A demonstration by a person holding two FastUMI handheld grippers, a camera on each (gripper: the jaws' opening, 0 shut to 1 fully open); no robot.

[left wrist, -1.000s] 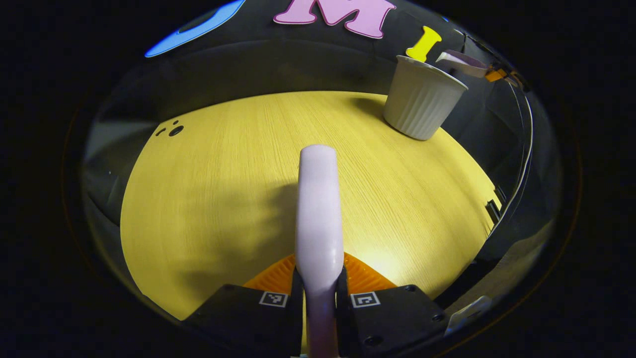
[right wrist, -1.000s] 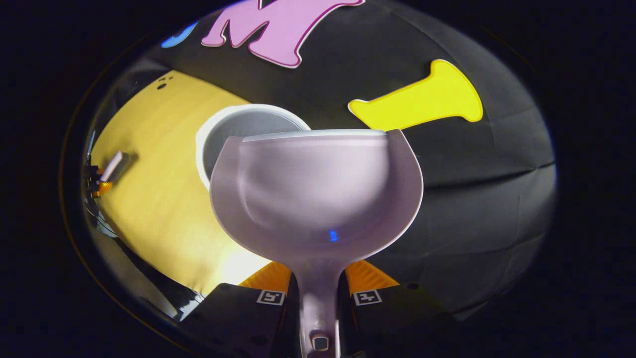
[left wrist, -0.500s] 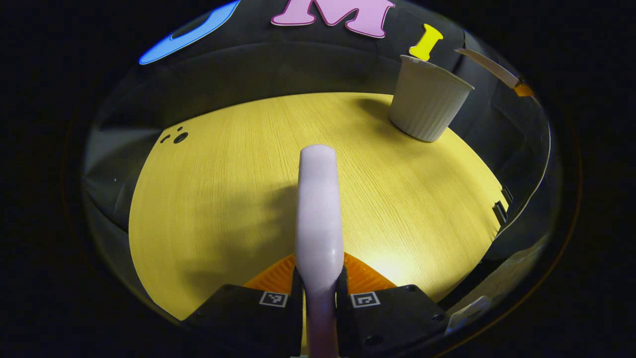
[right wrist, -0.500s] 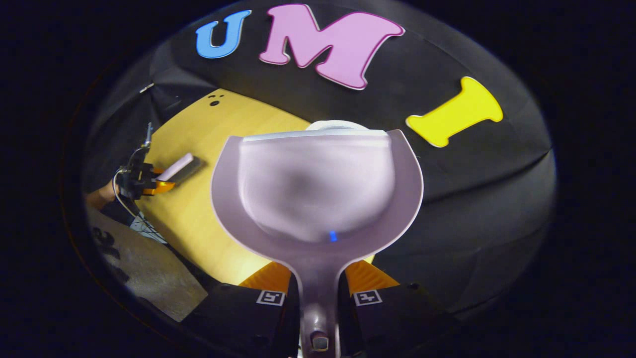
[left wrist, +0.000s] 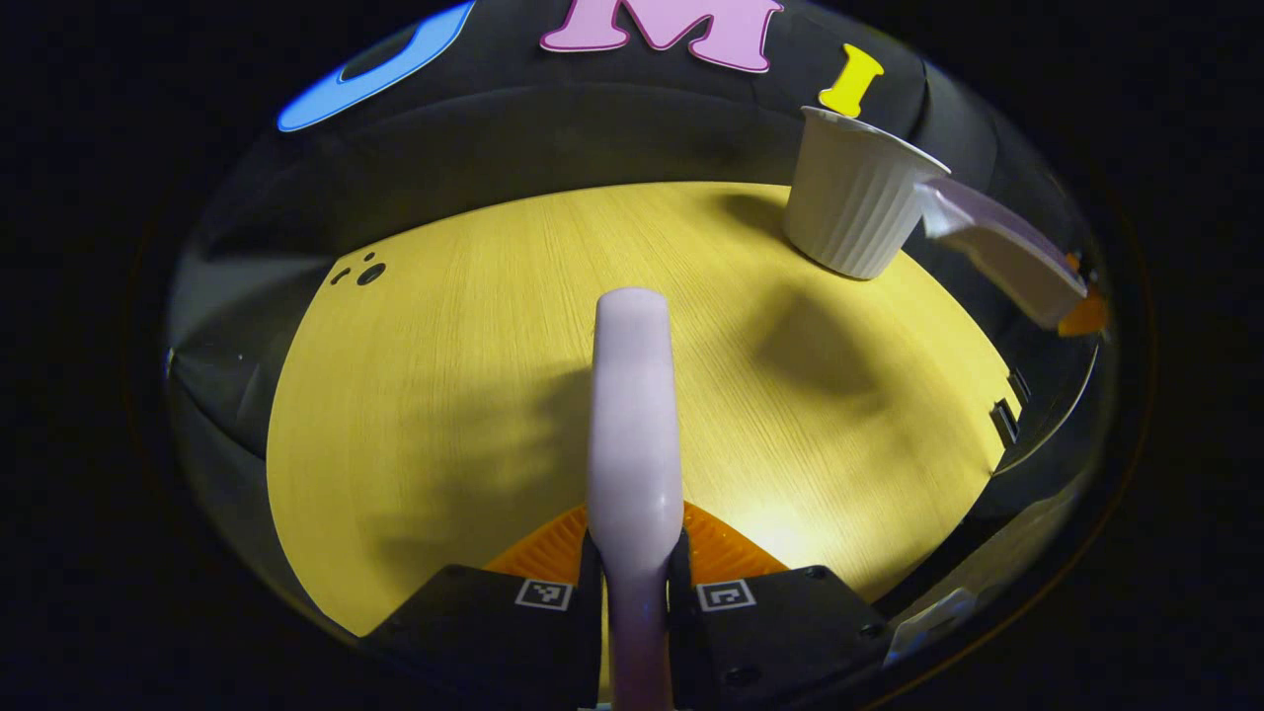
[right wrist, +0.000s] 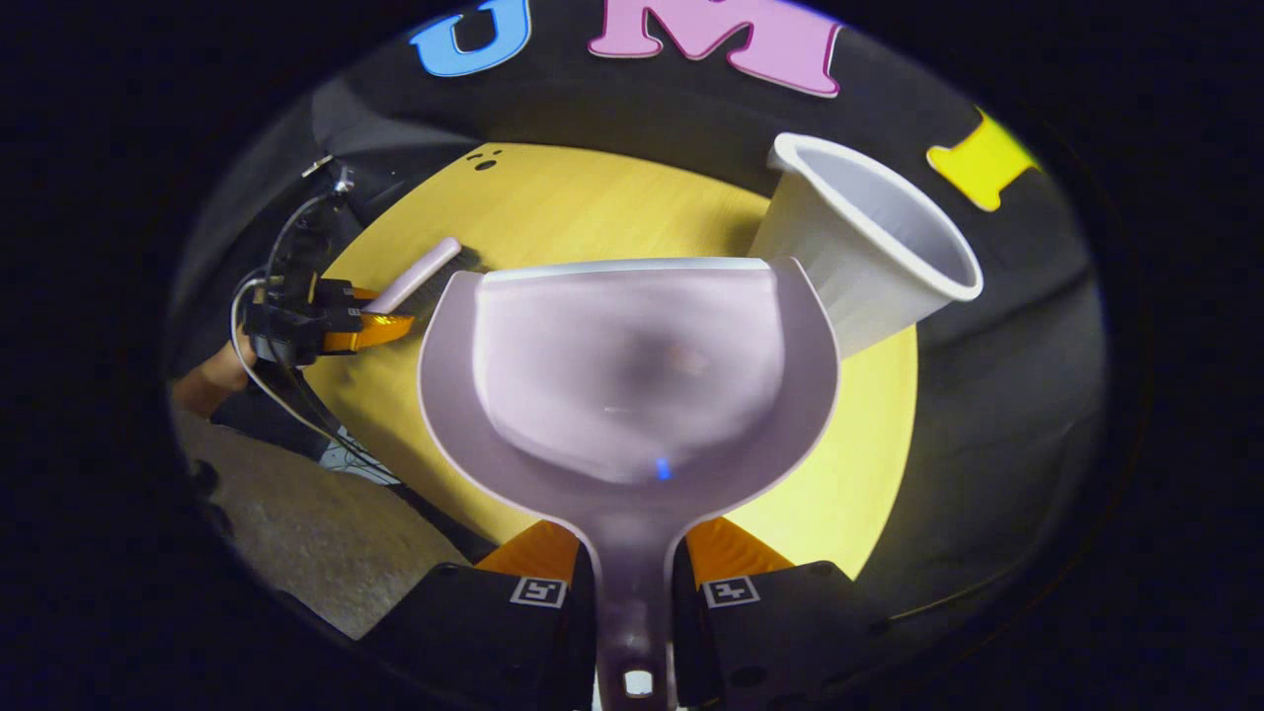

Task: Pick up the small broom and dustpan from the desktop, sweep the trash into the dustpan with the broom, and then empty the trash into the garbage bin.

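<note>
From my station, the left tongs (left wrist: pixel 634 553) are clamped on the handle of the small broom (left wrist: pixel 634 415), both fingers pressing its pale stem, which runs straight away from the camera over the yellow worktop (left wrist: pixel 444 395); its bristles sit underneath and I cannot make them out in the left gripper view. The right tongs (right wrist: pixel 632 583) are gripping the neck of the dustpan (right wrist: pixel 632 385), whose scoop opens toward me; a faint smudge lies in the middle of the pan, but it is too blurred for me to say what it is. The garbage bin (right wrist: pixel 869 257), a pale ribbed cup-shaped tub, stands upright at the far right of the worktop, just beyond the dustpan's right rim. In the left gripper view I see the bin (left wrist: pixel 859 193) at the far right with the dustpan (left wrist: pixel 1002 252) held in the air just to its right, its lip beside the bin's rim, and a dark shadow on the wood below. In the right gripper view the left tongs (right wrist: pixel 380 321) and the broom (right wrist: pixel 420 276) sit at the left, low over the worktop (right wrist: pixel 592 207), with a hand (right wrist: pixel 212 380) behind them.
</note>
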